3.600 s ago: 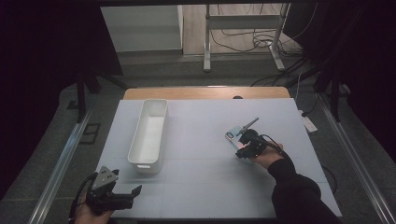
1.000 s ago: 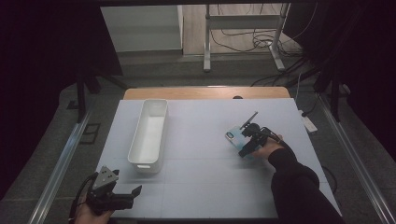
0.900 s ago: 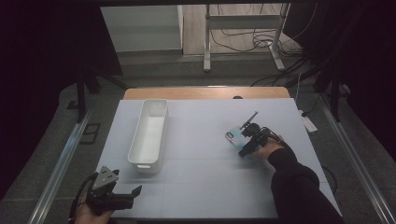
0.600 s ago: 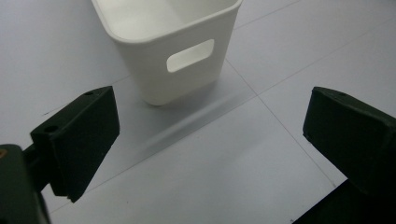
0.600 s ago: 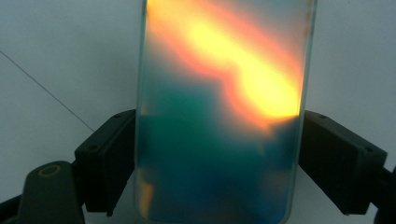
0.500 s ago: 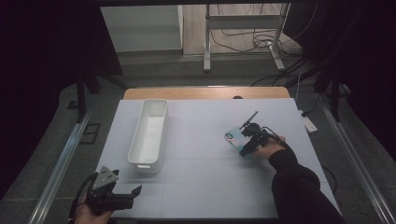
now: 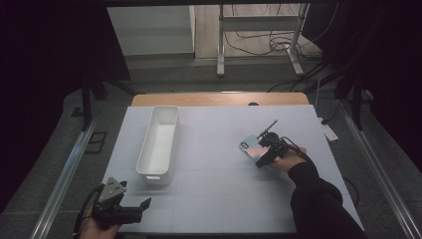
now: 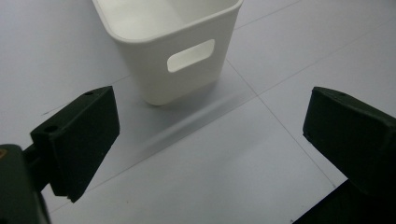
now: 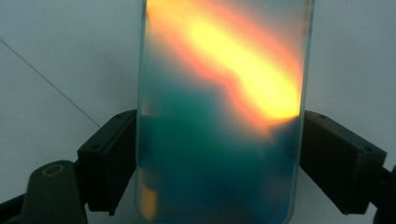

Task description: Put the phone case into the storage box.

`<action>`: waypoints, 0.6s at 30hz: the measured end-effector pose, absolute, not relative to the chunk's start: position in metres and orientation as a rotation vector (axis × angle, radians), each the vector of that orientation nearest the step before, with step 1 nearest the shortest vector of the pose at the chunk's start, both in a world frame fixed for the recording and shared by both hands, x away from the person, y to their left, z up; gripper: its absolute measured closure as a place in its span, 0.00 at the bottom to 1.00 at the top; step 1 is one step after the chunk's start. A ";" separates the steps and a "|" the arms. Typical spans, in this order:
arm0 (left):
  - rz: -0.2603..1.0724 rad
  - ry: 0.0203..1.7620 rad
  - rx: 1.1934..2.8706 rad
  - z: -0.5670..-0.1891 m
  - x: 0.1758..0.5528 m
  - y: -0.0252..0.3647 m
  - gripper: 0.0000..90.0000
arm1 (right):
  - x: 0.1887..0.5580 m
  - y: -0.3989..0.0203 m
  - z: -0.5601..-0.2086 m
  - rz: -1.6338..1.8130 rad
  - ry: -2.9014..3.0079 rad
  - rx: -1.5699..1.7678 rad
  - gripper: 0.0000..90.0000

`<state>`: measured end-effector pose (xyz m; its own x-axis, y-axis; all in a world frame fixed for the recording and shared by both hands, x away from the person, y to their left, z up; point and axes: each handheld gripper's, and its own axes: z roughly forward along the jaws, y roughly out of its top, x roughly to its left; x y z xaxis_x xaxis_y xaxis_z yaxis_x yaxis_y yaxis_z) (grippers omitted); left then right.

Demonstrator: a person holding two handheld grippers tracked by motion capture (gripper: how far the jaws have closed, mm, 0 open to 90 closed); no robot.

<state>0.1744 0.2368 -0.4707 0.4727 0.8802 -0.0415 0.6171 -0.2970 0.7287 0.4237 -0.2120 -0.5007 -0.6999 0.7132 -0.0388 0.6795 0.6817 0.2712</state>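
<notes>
Left gripper (image 7: 130,211): positioned at the near left corner of the table (image 7: 214,199), held in the person's left hand (image 7: 92,226). Its jaws stand wide apart with nothing between them, as the left gripper view confirms; that view looks along the jaws at the near end wall of the white bin (image 8: 182,56) (the wall carries a slot-shaped handle cut-out).

White bin (image 7: 160,142): a long rectangular tub, upright on the left half of the table, its long axis running away from the person. It lies well apart from both grippers.

Smartphone (image 7: 254,151): lies flat on the right half of the table, screen up, set at an angle to the table edges. The screen shows a blurred orange and teal picture in the right gripper view (image 9: 219,112).

Right gripper (image 7: 265,156): held in the person's right hand (image 7: 288,160), down at the near end of the smartphone. Its jaws have just been closing and now press on both long edges of the smartphone, one pad on each side (grip established, phone resting on the table surface).
</notes>
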 end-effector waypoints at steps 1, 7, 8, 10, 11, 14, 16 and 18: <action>0.486 1.238 2.029 -0.471 0.174 0.237 0.05 | 0.423 -0.212 -0.501 0.362 2.750 1.140 0.19; 0.482 1.237 2.025 -0.471 0.174 0.237 0.05 | 0.419 -0.212 -0.497 0.402 2.739 1.113 0.19; 0.482 1.238 2.021 -0.471 0.174 0.237 0.05 | 0.419 -0.212 -0.497 0.402 2.739 1.113 0.19; 0.476 1.236 2.016 -0.471 0.174 0.238 0.05 | 0.418 -0.212 -0.494 0.428 2.734 1.099 0.19; 0.476 1.237 2.013 -0.470 0.174 0.239 0.05 | 0.417 -0.212 -0.493 0.440 2.732 1.092 0.19; 0.473 1.238 2.009 -0.470 0.174 0.239 0.05 | 0.415 -0.213 -0.489 0.474 2.729 1.073 0.19; 0.471 1.238 2.008 -0.470 0.174 0.239 0.04 | 0.412 -0.213 -0.487 0.503 2.729 1.049 0.19; 0.471 1.237 2.008 -0.470 0.174 0.239 0.04 | 0.412 -0.213 -0.486 0.511 2.732 1.047 0.19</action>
